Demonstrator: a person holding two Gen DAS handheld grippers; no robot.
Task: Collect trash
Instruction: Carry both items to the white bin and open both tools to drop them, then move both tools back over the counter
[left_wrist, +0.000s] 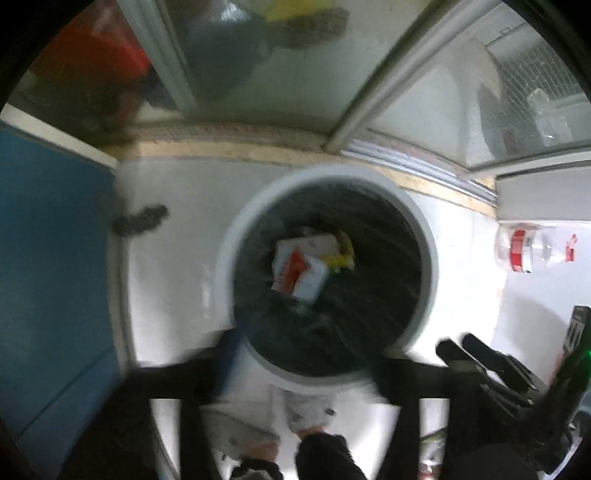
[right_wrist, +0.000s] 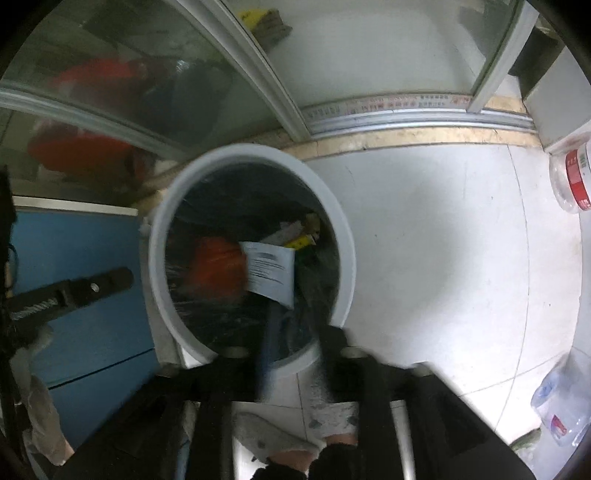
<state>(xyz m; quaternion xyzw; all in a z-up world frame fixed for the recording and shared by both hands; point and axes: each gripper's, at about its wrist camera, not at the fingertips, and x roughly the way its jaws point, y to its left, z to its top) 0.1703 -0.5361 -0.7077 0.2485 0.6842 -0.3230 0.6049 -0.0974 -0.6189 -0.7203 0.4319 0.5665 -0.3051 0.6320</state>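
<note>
A round trash bin (left_wrist: 229, 258) with a pale rim and a black liner stands on the white tile floor, seen from straight above. In it lie a white and red carton (left_wrist: 299, 269) and a yellow wrapper (left_wrist: 341, 254). My left gripper (left_wrist: 295, 373) hangs over the near rim, jaws wide, nothing between them. In the right wrist view the bin (right_wrist: 343, 236) holds an orange blur (right_wrist: 216, 266) and a printed white sheet (right_wrist: 271, 273). My right gripper (right_wrist: 284, 354) is open over the near rim; a blurred dark blue streak (right_wrist: 266, 350) runs between its fingers.
A blue cabinet panel (left_wrist: 55, 258) stands left of the bin, a glass sliding door (left_wrist: 258, 74) behind it. Clear plastic bottles lie on the floor at right (right_wrist: 572, 177) (right_wrist: 561, 406). A person's feet in grey socks (right_wrist: 332, 410) are below the grippers. A dark scrap (left_wrist: 140, 221) lies by the cabinet.
</note>
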